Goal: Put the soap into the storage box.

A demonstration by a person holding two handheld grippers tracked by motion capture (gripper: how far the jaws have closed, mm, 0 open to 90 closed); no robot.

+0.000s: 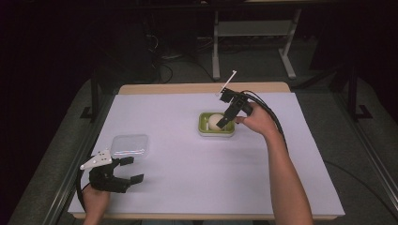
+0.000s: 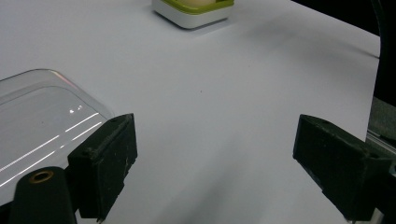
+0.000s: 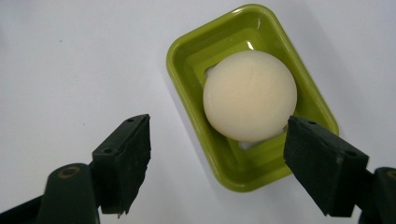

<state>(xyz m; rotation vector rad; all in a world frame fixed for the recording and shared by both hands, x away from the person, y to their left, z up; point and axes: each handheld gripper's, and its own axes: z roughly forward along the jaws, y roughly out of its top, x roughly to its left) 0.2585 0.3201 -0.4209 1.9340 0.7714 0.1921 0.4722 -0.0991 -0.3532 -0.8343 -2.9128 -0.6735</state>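
Observation:
A cream round soap ball (image 3: 250, 95) lies in a green soap dish (image 3: 187, 56) set in a white base (image 1: 215, 133) at mid-table. My right gripper (image 1: 225, 119) hovers just above the dish, open, with one jaw over the dish's right rim and the other out over the bare paper. The ball (image 1: 216, 122) is not held. A clear plastic lid (image 1: 130, 146) rests flat at the left. Just in front of the lid my left gripper (image 1: 132, 169) stands open over the paper, empty; the lid (image 2: 37, 126) shows beside its left jaw and the dish (image 2: 194, 8) far ahead.
White paper (image 1: 187, 178) covers the wooden table, whose far edge (image 1: 202, 87) shows bare. Cables trail from the right gripper over the table's right half. Dark floor and a grey desk frame (image 1: 253, 33) lie beyond.

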